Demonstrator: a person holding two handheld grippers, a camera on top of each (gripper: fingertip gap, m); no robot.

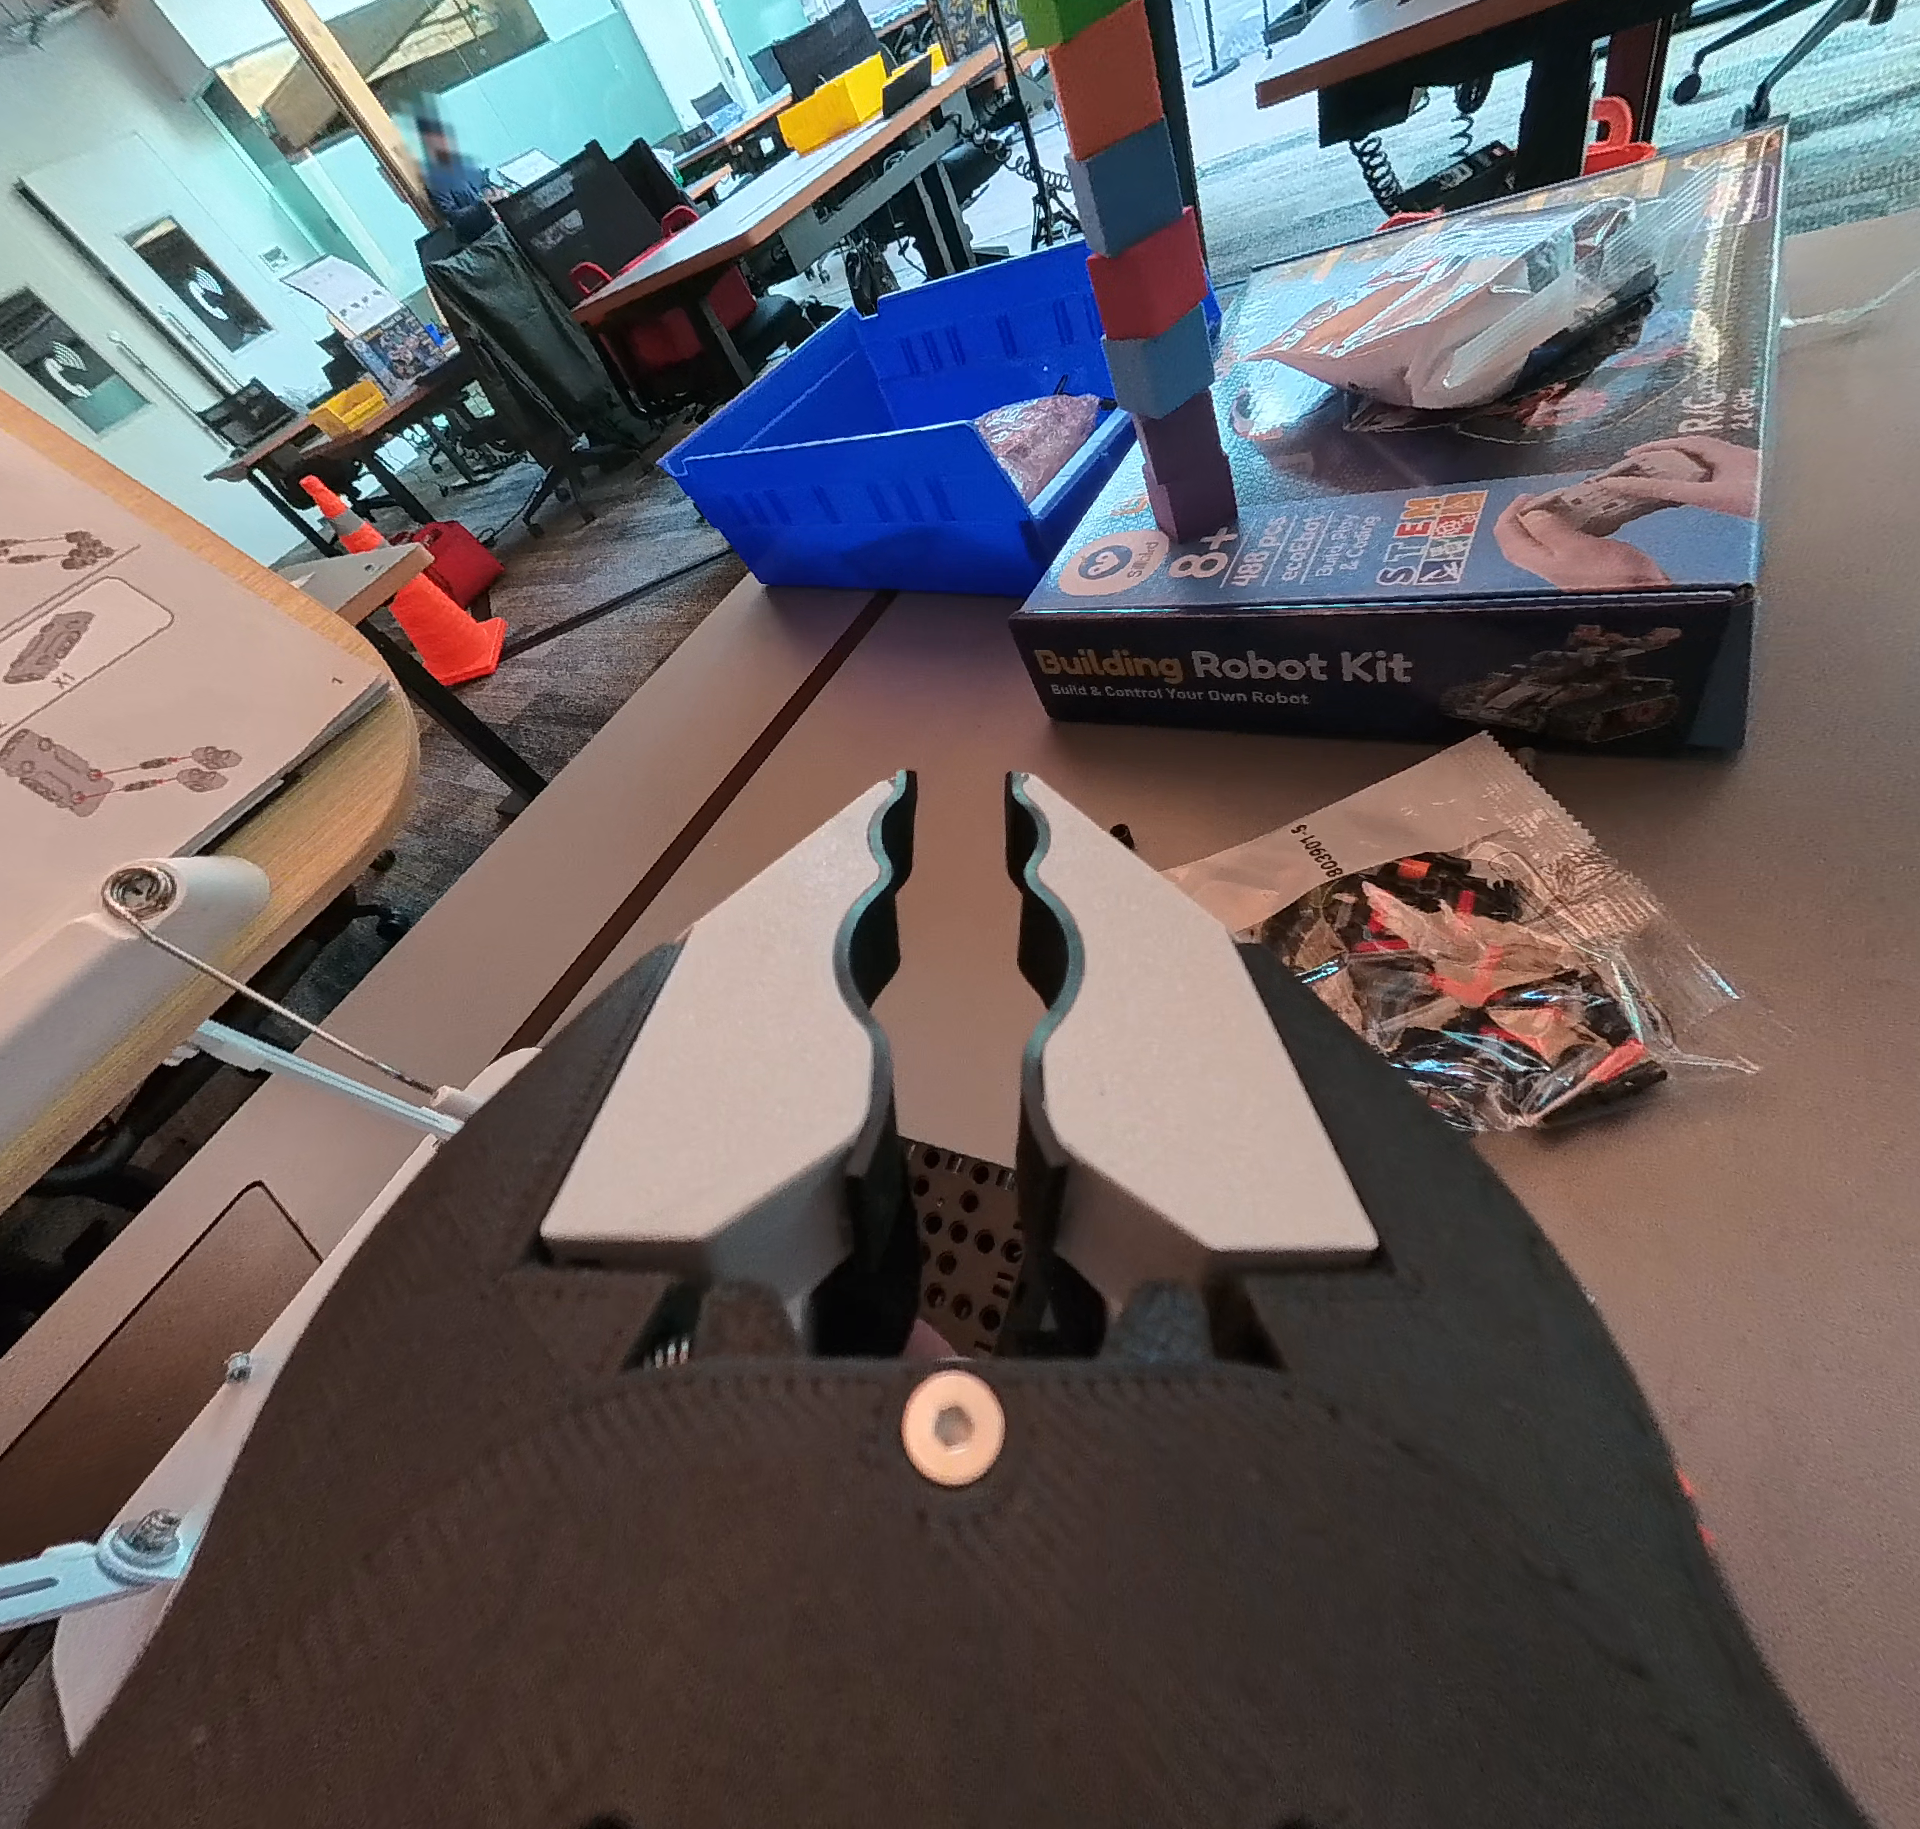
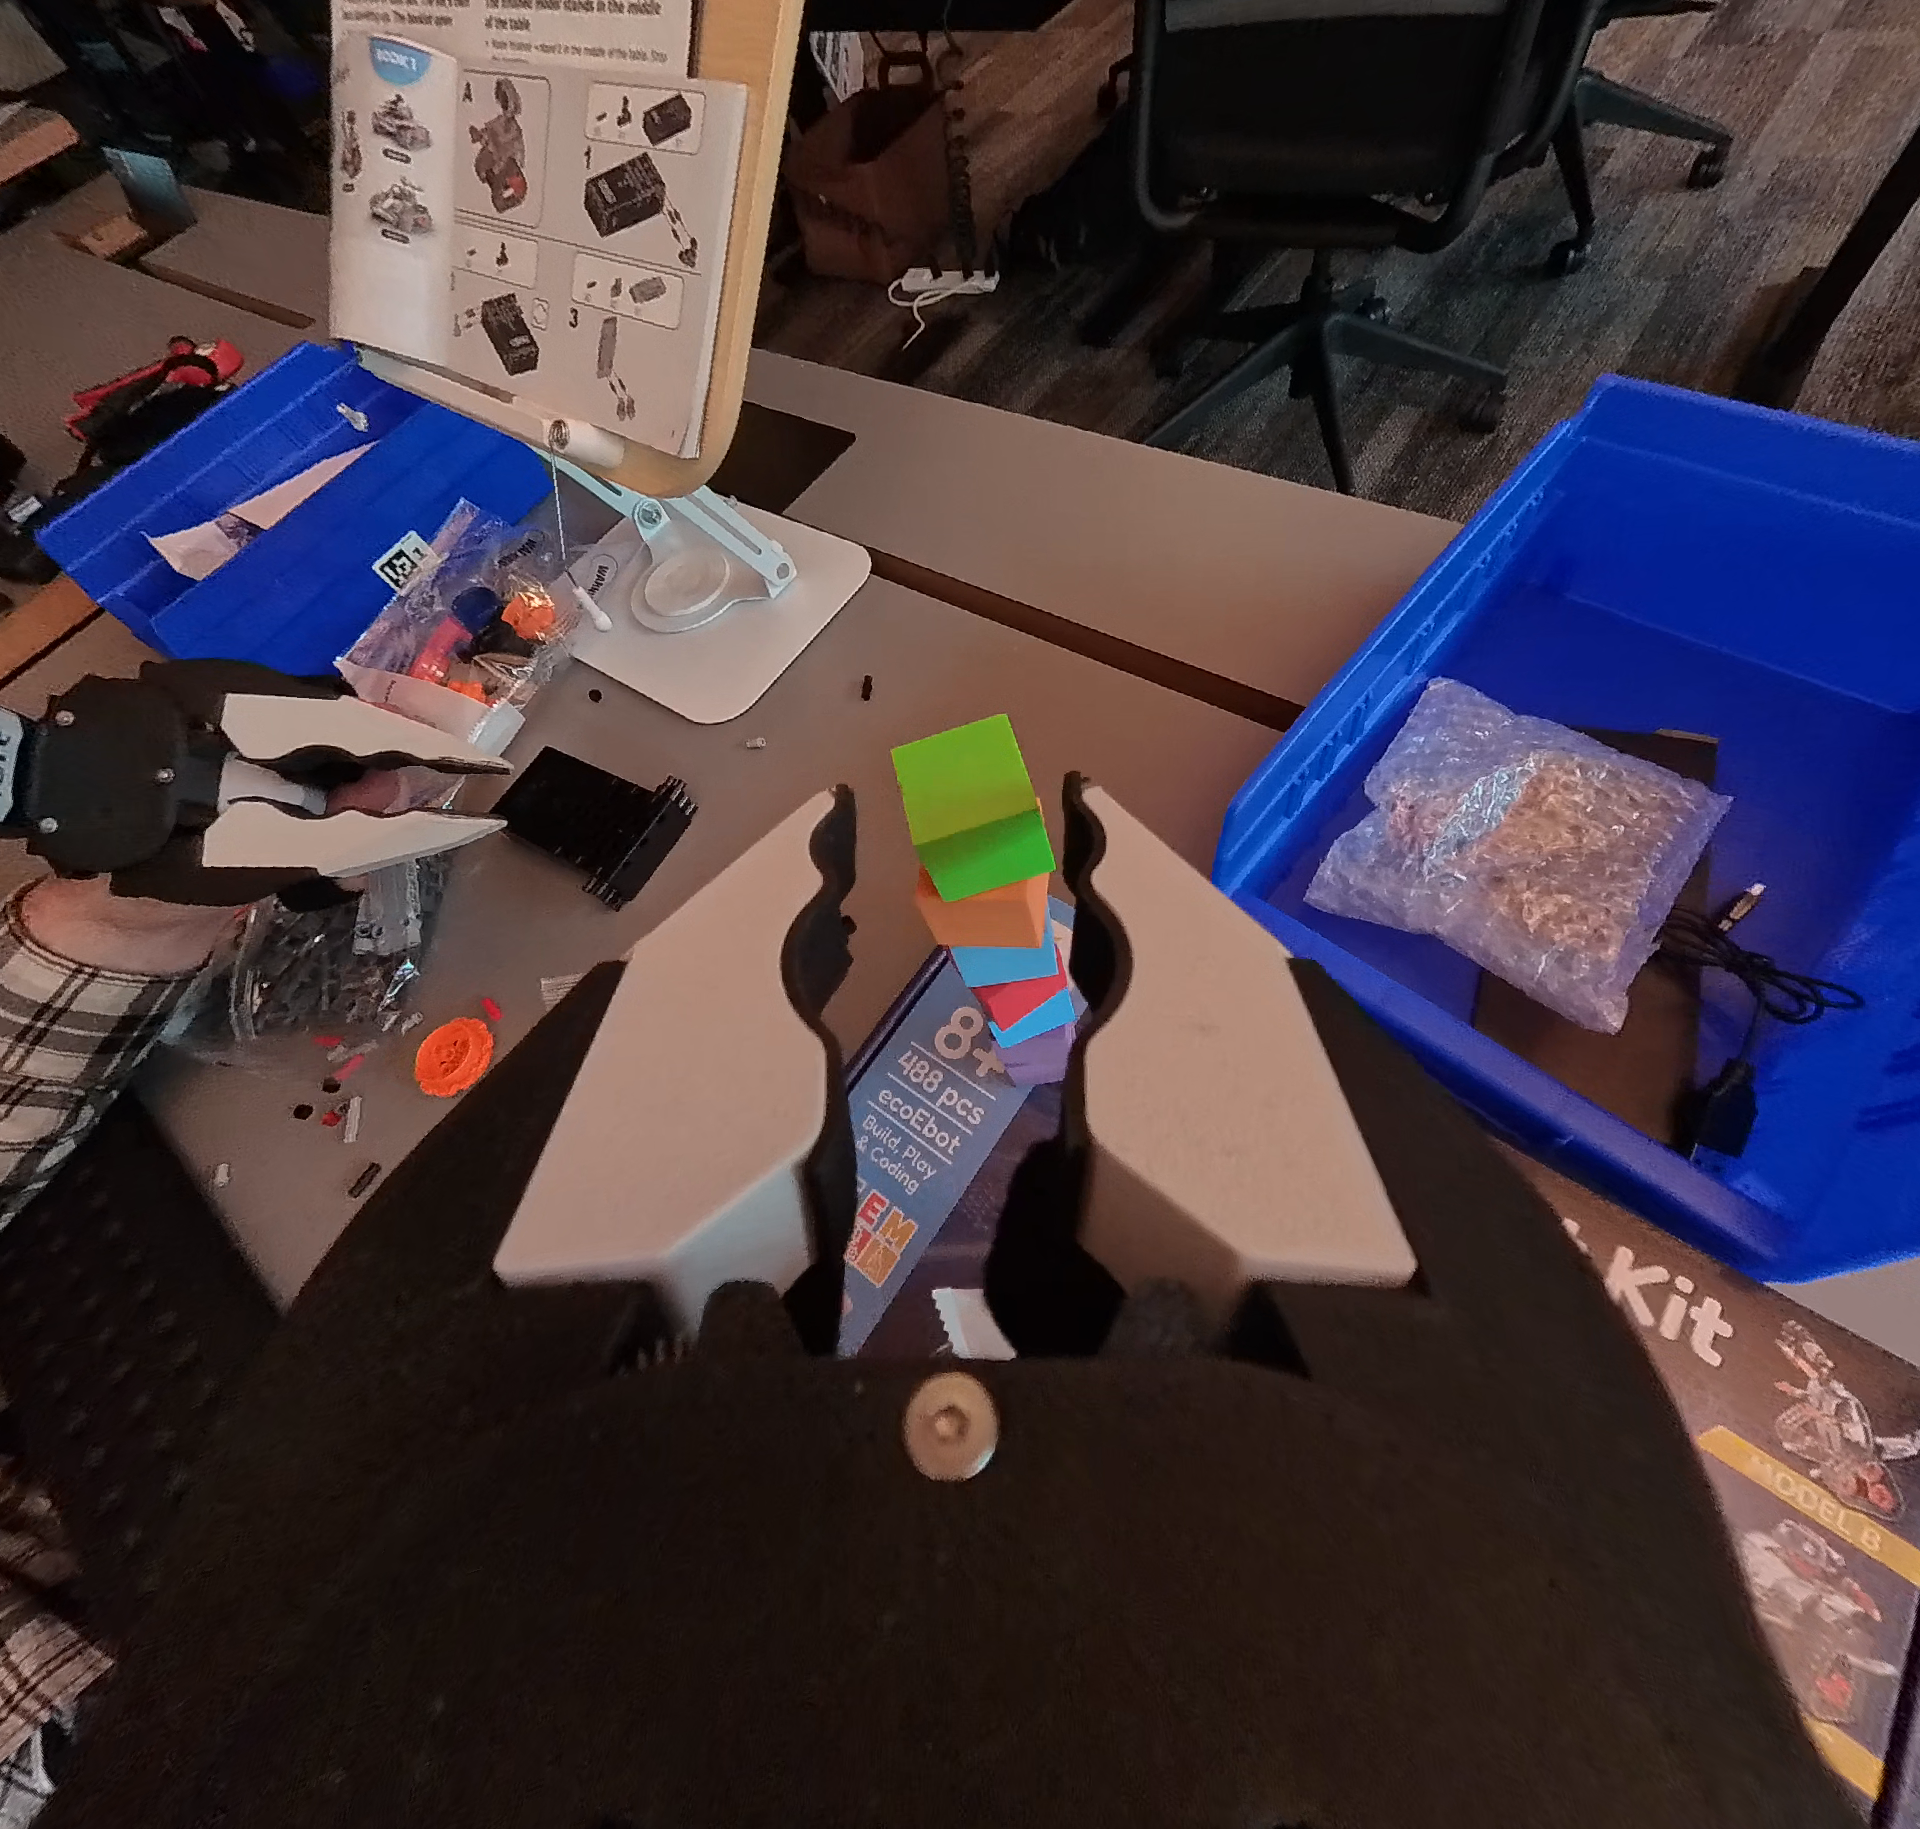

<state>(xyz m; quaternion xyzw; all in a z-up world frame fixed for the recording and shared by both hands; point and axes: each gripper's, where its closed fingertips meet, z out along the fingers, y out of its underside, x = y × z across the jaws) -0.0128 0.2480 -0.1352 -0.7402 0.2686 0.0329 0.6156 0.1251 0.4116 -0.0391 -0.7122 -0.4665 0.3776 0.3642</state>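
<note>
Right hand-held gripper gapes empty above the block tower; left hand-held gripper, slightly parted, holds nothing; approach gently.

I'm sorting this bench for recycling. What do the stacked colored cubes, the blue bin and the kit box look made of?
Stacked cubes: matte, opaque, sharp-edged; painted wood or foam, cannot tell which.
Blue bin: molded plastic, slightly glossy, with ribbed walls.
Kit box: printed cardboard, folded edges, faint sheen.

Daylit L; dim R; fisheye warp
</note>
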